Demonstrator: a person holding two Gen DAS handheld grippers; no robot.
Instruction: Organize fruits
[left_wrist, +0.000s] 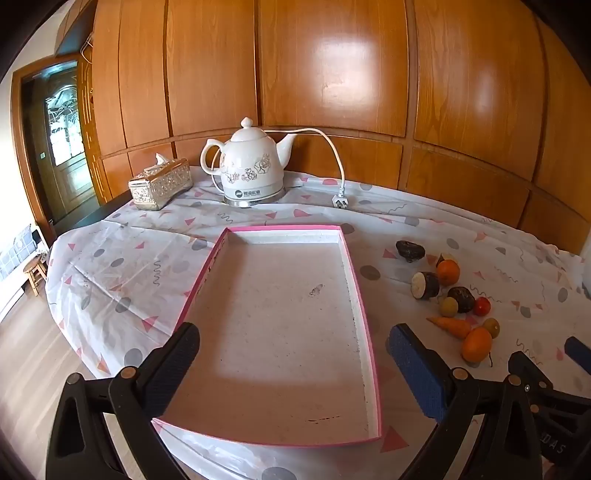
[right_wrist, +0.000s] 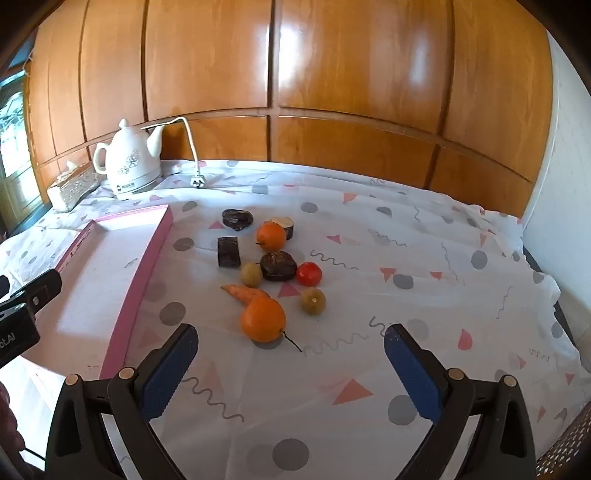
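A shallow pink-rimmed tray (left_wrist: 354, 280) (right_wrist: 147, 273) lies bare on the patterned tablecloth. My left gripper (left_wrist: 291, 347) hangs open above its near half, nothing between the fingers. To the tray's right lies a cluster of produce: a near orange (right_wrist: 263, 319) (left_wrist: 476, 344), a far orange (right_wrist: 271, 236) (left_wrist: 448, 272), a carrot (right_wrist: 245, 291) (left_wrist: 452, 326), a red tomato (right_wrist: 308, 274) (left_wrist: 482, 306), two small yellow-green fruits (right_wrist: 313, 301) (right_wrist: 251, 274), and several dark chunks (right_wrist: 278, 266) (right_wrist: 229, 252) (right_wrist: 237, 218). My right gripper (right_wrist: 290, 349) is open just in front of the near orange, touching nothing.
A white electric kettle (left_wrist: 253, 168) (right_wrist: 129, 162) with its unplugged cord (left_wrist: 340, 201) stands at the back, beside a gold tissue box (left_wrist: 160, 186). Wooden wall panels (left_wrist: 332, 74) close off the far side. The table edge drops off at left toward the floor (left_wrist: 29, 354).
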